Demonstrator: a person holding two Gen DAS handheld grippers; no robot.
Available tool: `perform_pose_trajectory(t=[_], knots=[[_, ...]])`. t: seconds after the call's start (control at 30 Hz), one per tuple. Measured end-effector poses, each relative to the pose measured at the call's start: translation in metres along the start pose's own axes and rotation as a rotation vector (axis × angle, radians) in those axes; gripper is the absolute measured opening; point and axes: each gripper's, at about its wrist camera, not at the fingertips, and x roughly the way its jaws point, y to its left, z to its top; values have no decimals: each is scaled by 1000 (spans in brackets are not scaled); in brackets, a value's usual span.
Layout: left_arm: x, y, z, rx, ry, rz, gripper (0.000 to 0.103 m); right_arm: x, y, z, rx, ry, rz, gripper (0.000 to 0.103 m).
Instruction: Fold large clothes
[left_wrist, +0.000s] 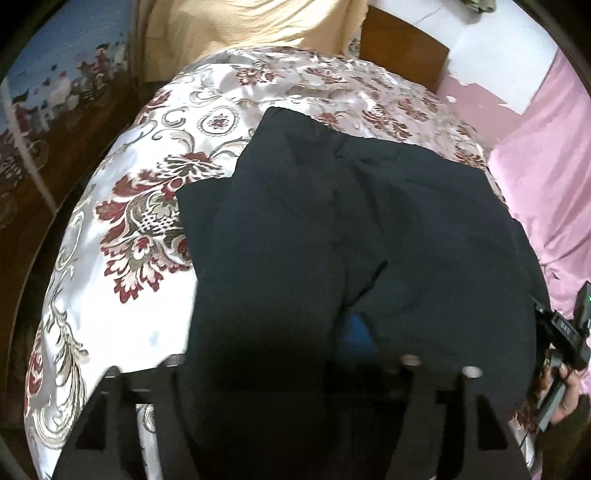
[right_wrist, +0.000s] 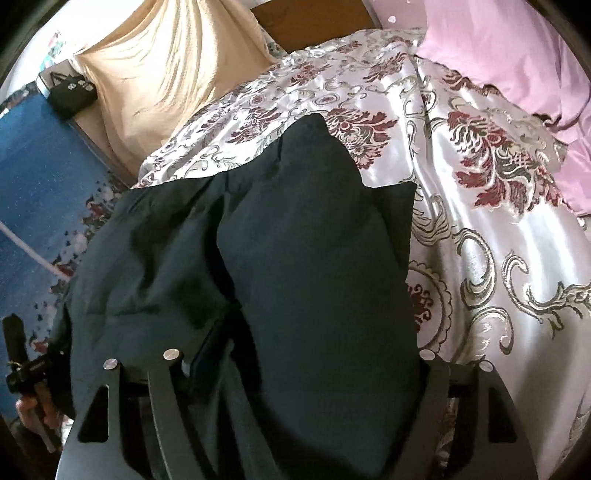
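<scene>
Closest to my left camera, at the bottom of the frame, the left claw (left_wrist: 291, 369) stands with its jaws spread wide and released; the dark garment (left_wrist: 351, 266) covers the gap between them, and I cannot see either pad pressing on it. A small blue patch (left_wrist: 356, 332) shows through a fold just above the jaws, what it is I cannot tell. In my right camera the right claw (right_wrist: 299, 360) is likewise spread and let go, with the same garment (right_wrist: 295, 266) draped over the middle of it.

The garment is dark navy, nearly black, thick and softly creased, folded into overlapping layers. It fills the centre and lower half of both frames and lies on the bedspread (left_wrist: 147, 221), a shiny pale cover with maroon flowers and grey-gold scrolls, rumpled in places.

At the lower right edge of the left view a hand (left_wrist: 565, 391) grips the other tool; at the lower left edge of the right view I see a hand (right_wrist: 35, 410) doing the same.

Farther off, pink bedding (right_wrist: 498, 55) lies at the upper right, a cream cloth (right_wrist: 159, 74) hangs at the upper left, and a wooden headboard (left_wrist: 402, 55) shows at the top. A blue patterned rug (right_wrist: 33, 177) fills the left edge.
</scene>
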Motion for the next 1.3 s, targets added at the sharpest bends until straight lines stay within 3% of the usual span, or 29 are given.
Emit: perform_pose_trajectory(t=[0.17, 0.27, 0.37, 0.53, 0.83, 1.3], knots=[[-16, -5, -9, -9, -74, 24, 74, -9, 14, -2, -52, -9, -97, 81], [-36, -7, -18, -39, -160, 11, 88, -19, 22, -6, -88, -28, -140, 81], [-50, -12, -25, -33, -215, 30, 94, -35, 26, -12, -114, -74, -184, 101], [-60, -26, -31, -3, -245, 84, 102, -54, 35, -18, -149, -115, -196, 101], [-89, -59, -51, 104, -375, 177, 103, -89, 53, -36, -206, -198, -178, 101], [-133, -110, -89, 195, -503, 143, 103, -156, 93, -74, -285, -357, -123, 101]])
